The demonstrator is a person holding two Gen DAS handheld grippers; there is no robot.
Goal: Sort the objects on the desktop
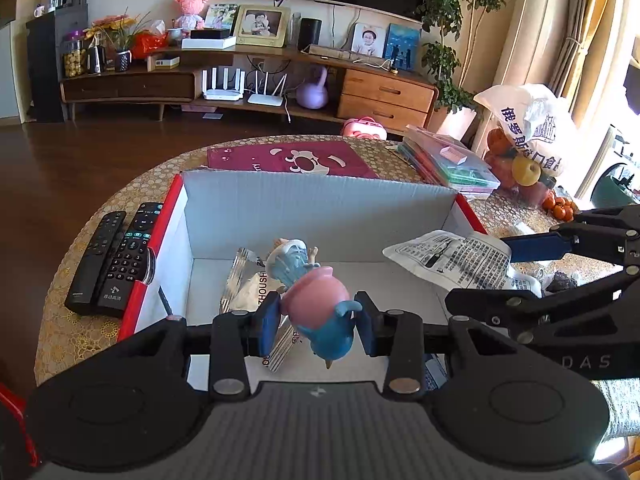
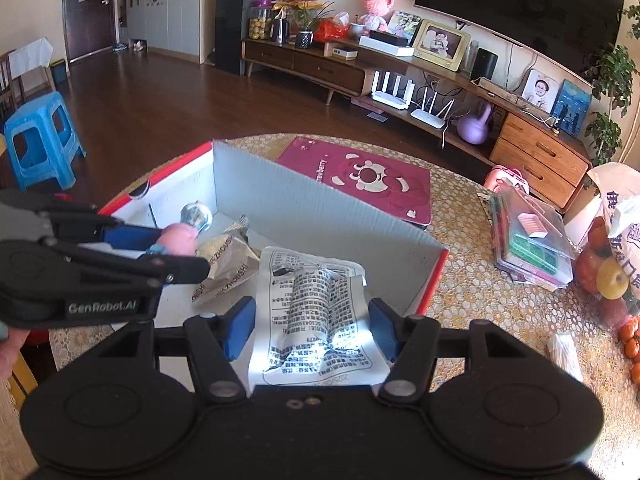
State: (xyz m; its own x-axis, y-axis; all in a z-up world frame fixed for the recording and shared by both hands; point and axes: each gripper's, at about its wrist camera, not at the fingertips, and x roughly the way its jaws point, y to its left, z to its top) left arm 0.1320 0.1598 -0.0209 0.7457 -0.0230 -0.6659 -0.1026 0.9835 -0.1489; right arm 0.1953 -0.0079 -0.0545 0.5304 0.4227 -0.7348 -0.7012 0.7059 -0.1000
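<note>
Taking the open white box (image 1: 320, 208) with red outer sides as our landmark, we see two black remotes (image 1: 114, 258) lying side by side on the patterned surface (image 1: 80, 336) just left of it. Over the box's near left part, our left tool (image 1: 318, 322) grips a pink and blue figurine (image 1: 316, 300) between its blue pads, the toy tilted toward the box's back wall. Under the figurine, on the box floor, lie a clear wrapper and a beige packet (image 2: 230, 268). Over the box's near right part, our right tool (image 2: 312, 330) stands with its jaws apart, a crumpled printed packet (image 2: 316, 312) between them; we cannot tell whether the pads touch it. Behind the box lies a maroon mat (image 2: 360, 180), and right of it a stack of clear plastic cases (image 2: 528, 240).
</note>
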